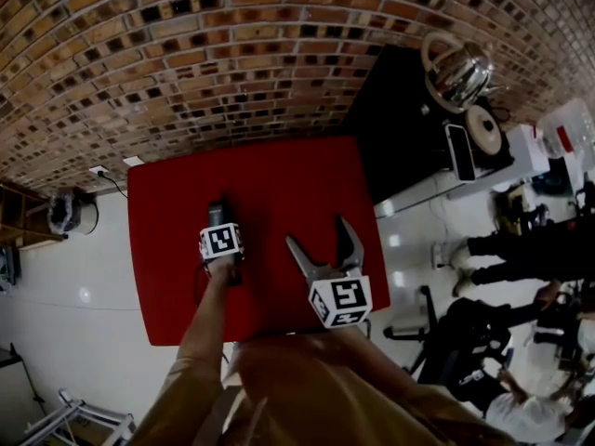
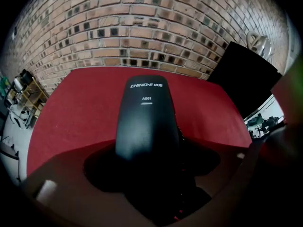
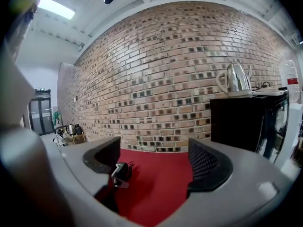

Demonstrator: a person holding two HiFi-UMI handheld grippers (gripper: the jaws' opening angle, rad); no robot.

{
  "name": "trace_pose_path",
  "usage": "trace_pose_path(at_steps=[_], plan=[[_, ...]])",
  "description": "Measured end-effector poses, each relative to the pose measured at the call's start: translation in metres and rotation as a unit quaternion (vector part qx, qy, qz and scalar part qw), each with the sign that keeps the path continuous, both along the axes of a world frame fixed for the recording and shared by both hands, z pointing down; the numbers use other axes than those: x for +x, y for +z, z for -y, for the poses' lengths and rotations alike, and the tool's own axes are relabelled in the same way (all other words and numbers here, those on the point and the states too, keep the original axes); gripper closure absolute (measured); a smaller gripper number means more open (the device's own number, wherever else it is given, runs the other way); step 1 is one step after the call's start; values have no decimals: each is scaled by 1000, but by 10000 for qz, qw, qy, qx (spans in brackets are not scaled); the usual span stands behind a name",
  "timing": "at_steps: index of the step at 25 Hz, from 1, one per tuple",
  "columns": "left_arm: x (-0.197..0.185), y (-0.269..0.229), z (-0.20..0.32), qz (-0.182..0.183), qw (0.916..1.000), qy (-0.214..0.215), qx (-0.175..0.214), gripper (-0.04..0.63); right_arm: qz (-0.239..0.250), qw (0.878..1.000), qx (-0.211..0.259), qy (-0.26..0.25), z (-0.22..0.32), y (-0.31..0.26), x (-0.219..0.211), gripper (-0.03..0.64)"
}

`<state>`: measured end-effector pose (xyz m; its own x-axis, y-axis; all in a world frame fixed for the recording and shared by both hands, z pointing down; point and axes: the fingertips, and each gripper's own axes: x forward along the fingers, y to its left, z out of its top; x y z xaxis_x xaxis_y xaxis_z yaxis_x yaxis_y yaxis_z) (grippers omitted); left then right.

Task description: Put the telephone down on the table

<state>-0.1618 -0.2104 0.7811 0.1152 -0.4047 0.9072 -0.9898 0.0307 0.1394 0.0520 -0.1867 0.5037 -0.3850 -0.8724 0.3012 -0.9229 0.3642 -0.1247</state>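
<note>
Well inside red table (image 1: pixel 279 179) edges, telephone (image 2: pixel 147 117) gripped, room all round

A brick wall (image 1: pixel 232 54) stands behind. The floor (image 1: pixel 74 314) is white and glossy. A black cabinet (image 1: pixel 400 128) bears a steel kettle (image 1: pixel 460 72). A ceiling lamp (image 3: pixel 56 7) glows; at left, perhaps a wooden shelf (image 1: pixel 20 214).

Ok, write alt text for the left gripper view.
The left gripper grips a black telephone handset marked A061 over a red table. A brick wall stands behind, with a black cabinet at the right.
</note>
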Motion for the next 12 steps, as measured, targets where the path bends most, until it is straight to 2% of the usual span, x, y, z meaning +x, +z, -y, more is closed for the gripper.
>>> trace_pose_path(at_steps=[3,7,10,12], plan=[[-4,6,-4,156,9998,101,-78,233,3,10000,-17,1,2,1,4,189],[6,9,-7,132,9993,296,-169,231,28,10000,-19,-52,4,1,6,189],[5,5,-9,170,9984,526,-90,159,52,9999,-26,-114,3,1,2,189],[-3,-5,-11,238,9984,508,18,149,62,9999,-15,-160,3,0,-1,189]])
